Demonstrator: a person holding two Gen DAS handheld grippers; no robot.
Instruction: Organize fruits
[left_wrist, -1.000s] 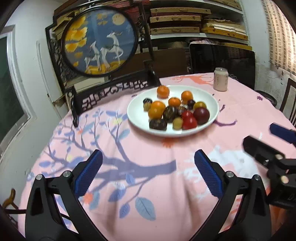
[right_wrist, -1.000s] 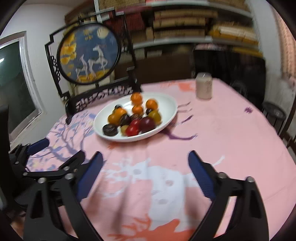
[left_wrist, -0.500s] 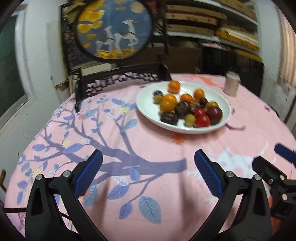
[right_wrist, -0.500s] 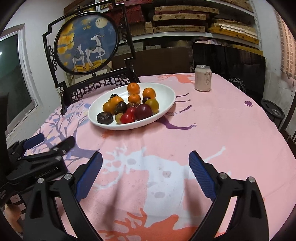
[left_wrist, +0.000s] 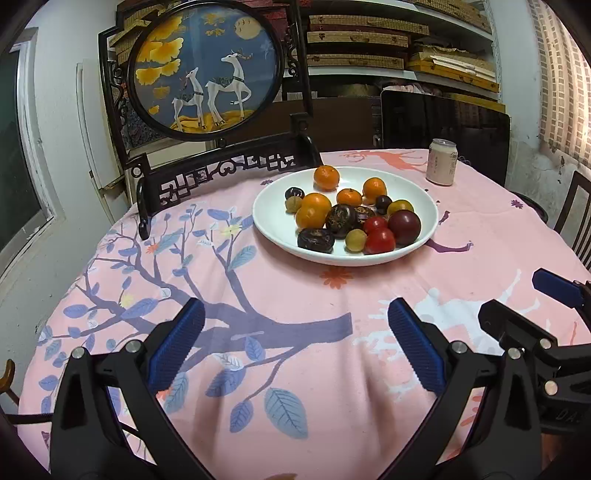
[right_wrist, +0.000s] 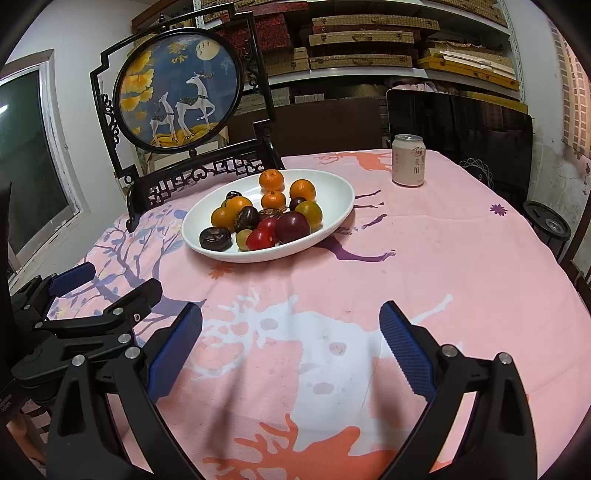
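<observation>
On plate (left_wrist: 273, 229): fruits (left_wrist: 347, 218), unaligned

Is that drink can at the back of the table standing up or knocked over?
Standing upright. The can rests on its base on the pink tablecloth, top rim facing up, apart from the white plate.

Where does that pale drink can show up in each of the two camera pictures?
Left wrist view: the pale cylindrical drink can stands upper right, on the pink tablecloth beyond the white oval plate of fruit.
Right wrist view: the can stands right of centre, near the table's far edge.
Shared landmark: the round deer picture in its black carved frame, upper left in both.
</observation>
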